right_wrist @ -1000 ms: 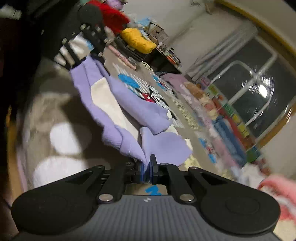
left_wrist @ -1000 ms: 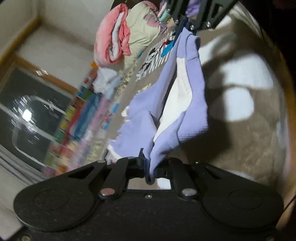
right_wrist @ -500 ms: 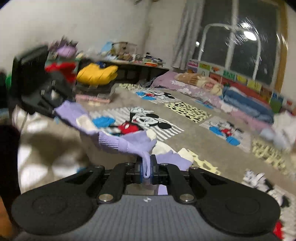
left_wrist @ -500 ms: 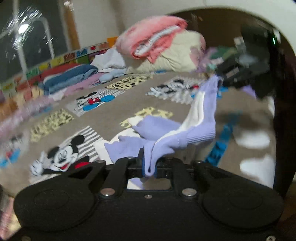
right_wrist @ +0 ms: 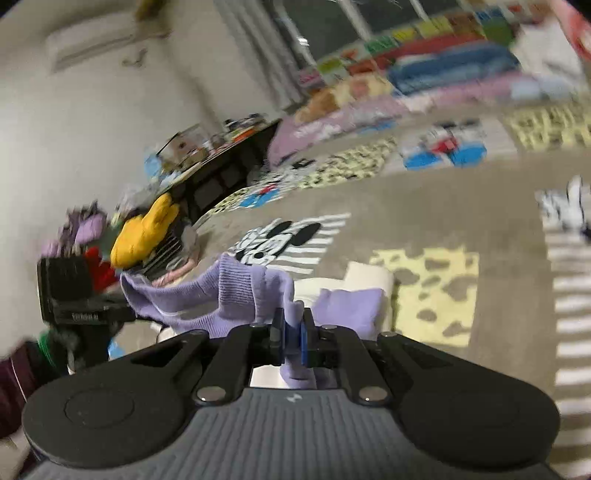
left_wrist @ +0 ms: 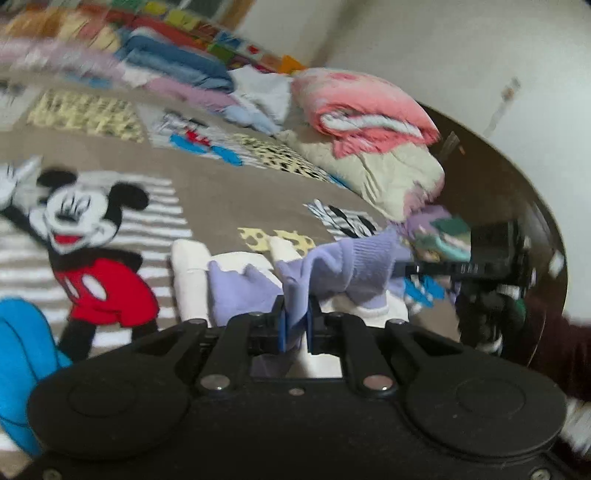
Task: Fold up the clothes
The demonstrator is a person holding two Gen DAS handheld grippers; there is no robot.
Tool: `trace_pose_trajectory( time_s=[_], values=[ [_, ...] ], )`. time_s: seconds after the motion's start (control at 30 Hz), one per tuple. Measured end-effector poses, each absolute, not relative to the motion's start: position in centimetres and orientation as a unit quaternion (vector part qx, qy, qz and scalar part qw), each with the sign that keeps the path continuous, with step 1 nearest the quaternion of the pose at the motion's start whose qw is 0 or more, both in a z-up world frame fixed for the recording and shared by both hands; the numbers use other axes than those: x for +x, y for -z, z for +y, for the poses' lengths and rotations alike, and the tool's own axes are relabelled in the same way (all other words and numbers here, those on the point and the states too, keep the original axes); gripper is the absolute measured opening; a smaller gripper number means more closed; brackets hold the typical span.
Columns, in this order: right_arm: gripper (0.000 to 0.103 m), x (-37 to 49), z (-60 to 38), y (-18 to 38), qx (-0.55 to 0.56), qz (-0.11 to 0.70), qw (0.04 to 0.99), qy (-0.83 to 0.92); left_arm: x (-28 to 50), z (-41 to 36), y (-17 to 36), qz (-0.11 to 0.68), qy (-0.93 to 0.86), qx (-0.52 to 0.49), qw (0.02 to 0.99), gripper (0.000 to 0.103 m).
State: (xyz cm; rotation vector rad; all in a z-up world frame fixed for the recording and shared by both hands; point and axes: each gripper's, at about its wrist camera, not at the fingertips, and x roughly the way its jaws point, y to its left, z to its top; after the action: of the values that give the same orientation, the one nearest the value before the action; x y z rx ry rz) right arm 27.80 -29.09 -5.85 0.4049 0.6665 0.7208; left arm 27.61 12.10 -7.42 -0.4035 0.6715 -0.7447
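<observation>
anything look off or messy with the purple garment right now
Nothing damaged. The purple-and-cream garment sags in a bunched strip between the left gripper and the right gripper, both clamped on it, while its lower part lies crumpled on the cartoon blanket.

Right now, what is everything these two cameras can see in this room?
purple garment: one, lilac with cream parts, stretched between both claws, partly lying on the blanket
cartoon blanket: one, tan with mouse patches, spread underneath
rolled bedding: one bundle, pink on cream, far end
folded clothes: several, blue, pink and white, along the far edge
yellow bundle: one, by the dark shelf
window: one, dark, curtained
left claw: shut on the garment
right claw: shut on the garment
sleeve: dark red, right edge
</observation>
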Motion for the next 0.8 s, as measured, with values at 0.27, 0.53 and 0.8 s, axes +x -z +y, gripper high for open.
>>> trace_pose_trajectory(
  time_s=[0.27, 0.53, 0.8],
  values=[
    [0.014, 31.6, -30.2, 10.6, 0.313, 0.361, 0.821, -0.313, 30.1, 13.9, 10.5, 0.324, 0.347, -0.319, 0.821, 0.037],
    [0.009, 31.5, -29.9, 11.8, 0.325, 0.342, 0.821, -0.321, 29.7, 13.4, 9.9, 0.303, 0.321, -0.284, 0.851, 0.005],
    [0.009, 32.5, -30.1, 10.5, 0.348, 0.275, 0.836, -0.322, 31.8, 14.0, 8.4, 0.272, 0.305, -0.287, 0.866, 0.005]
  ],
)
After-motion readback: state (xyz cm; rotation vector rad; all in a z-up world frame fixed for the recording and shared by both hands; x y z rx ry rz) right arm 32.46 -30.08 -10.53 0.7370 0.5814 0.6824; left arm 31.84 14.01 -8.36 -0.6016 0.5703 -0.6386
